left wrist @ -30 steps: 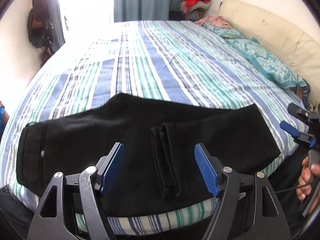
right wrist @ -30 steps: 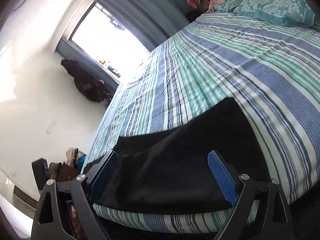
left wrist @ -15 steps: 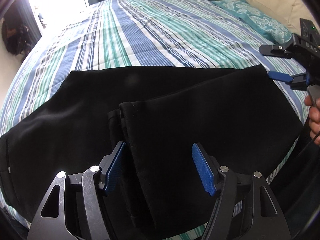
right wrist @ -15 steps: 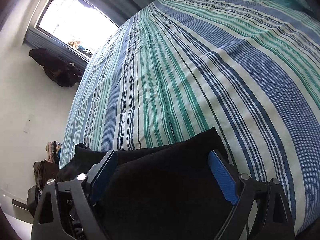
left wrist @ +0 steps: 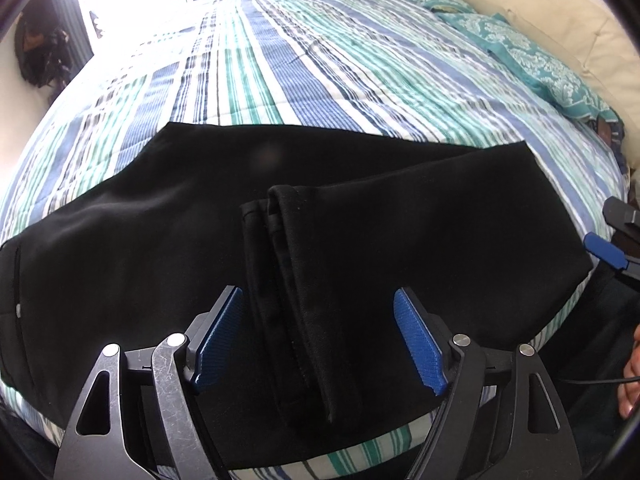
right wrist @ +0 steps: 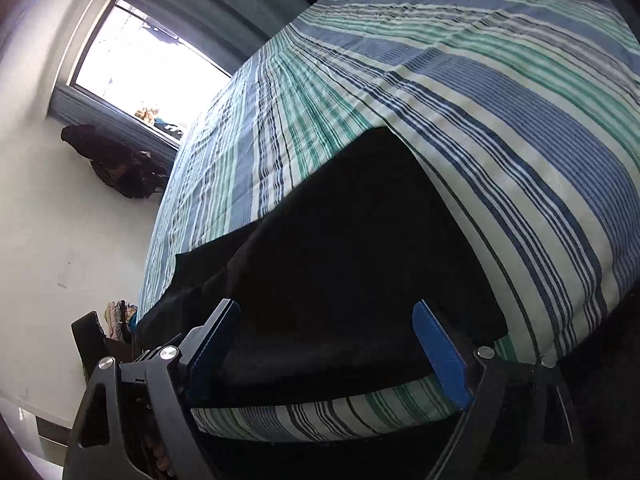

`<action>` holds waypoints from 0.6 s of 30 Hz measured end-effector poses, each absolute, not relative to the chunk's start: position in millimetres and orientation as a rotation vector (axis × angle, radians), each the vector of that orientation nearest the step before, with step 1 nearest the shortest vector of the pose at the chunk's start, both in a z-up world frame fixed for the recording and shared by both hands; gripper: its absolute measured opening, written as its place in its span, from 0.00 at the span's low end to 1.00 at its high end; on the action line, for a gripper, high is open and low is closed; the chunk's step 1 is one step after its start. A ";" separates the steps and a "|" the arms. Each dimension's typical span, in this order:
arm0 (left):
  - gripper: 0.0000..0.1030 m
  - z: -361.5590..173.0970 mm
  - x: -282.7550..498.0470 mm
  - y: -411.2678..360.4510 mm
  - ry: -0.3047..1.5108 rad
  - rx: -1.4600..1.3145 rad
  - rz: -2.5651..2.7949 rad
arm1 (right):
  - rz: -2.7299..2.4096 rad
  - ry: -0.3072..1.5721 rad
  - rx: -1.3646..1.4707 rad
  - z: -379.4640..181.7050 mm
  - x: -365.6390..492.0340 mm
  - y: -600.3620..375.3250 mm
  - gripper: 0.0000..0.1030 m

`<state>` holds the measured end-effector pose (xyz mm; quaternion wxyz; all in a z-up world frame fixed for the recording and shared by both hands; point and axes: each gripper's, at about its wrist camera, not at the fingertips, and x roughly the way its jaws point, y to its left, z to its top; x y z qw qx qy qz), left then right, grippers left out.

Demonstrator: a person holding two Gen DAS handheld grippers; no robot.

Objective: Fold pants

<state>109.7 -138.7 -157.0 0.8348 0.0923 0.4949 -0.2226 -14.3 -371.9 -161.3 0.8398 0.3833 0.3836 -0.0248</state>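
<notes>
Black pants [left wrist: 360, 220] lie flat across the near edge of the striped bed [left wrist: 320, 64], waistband at the far left, legs folded back so the cuffs [left wrist: 280, 240] rest mid-garment. My left gripper [left wrist: 320, 340] is open and empty, just above the cuffs near the bed's front edge. My right gripper [right wrist: 324, 344] is open and empty over the folded right end of the pants [right wrist: 352, 264]. Its blue pads also show at the right edge of the left wrist view [left wrist: 604, 252].
Teal patterned pillows [left wrist: 540, 68] and a cream headboard [left wrist: 580, 24] lie at the right. A bright window [right wrist: 148, 72] and dark bags [right wrist: 116, 164] against the wall are beyond the bed. The person's hand [left wrist: 630, 380] shows at the right edge.
Both grippers have pulled back and up from the pants, staying open. The right gripper has moved from over the fold back toward the bed's edge. The pants have not moved.
</notes>
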 end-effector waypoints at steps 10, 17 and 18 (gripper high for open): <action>0.85 -123.6 97.2 -88.6 0.993 0.096 -0.447 | 0.095 0.781 0.555 -134.0 12.3 -294.2 0.88; 0.85 -139.2 106.3 -57.2 1.033 0.048 -0.351 | 0.128 0.839 0.492 -155.6 14.4 -278.6 0.87; 0.85 -141.4 107.3 -53.8 1.036 0.043 -0.339 | 0.123 0.793 0.461 -145.7 9.8 -277.3 0.87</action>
